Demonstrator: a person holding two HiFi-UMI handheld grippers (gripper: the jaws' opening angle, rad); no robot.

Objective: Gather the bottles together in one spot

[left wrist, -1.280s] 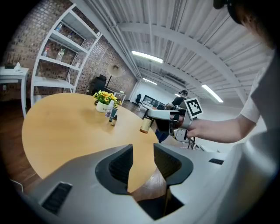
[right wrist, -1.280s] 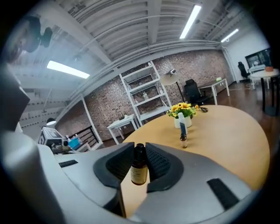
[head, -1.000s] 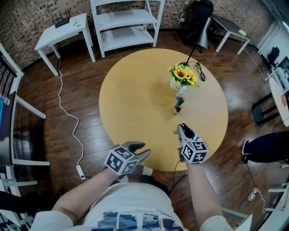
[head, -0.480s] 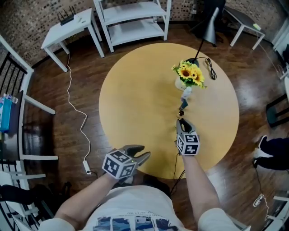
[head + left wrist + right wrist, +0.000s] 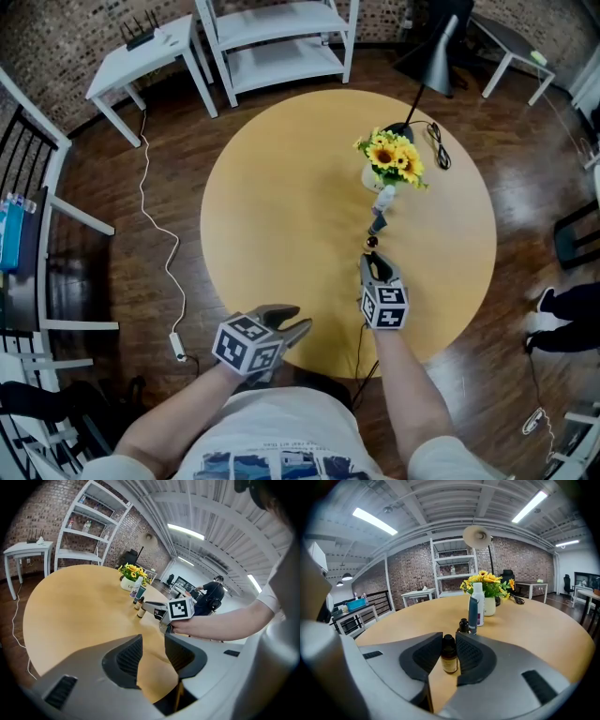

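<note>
A small amber dropper bottle (image 5: pixel 449 656) stands upright on the round wooden table (image 5: pixel 281 197) between the jaws of my right gripper (image 5: pixel 449 643). Those jaws have just been opening and their pads sit beside the bottle without pressing it. Just beyond it stand a second dark dropper bottle (image 5: pixel 463 625), a teal tube (image 5: pixel 473 612) and a white bottle (image 5: pixel 478 602), in a row towards the sunflower vase (image 5: pixel 392 161). In the head view my right gripper (image 5: pixel 367 262) hides the amber bottle. My left gripper (image 5: pixel 292 319) hangs open and empty over the table's near edge.
A black lamp base with its cable (image 5: pixel 433 145) sits on the table behind the flowers. White shelves (image 5: pixel 281 42) and a white side table (image 5: pixel 141 56) stand beyond the table. A white cord (image 5: pixel 159 244) lies on the floor at the left.
My right gripper has come forward and down to the table, up to the near end of the bottle row. The left gripper has shifted only a little.
</note>
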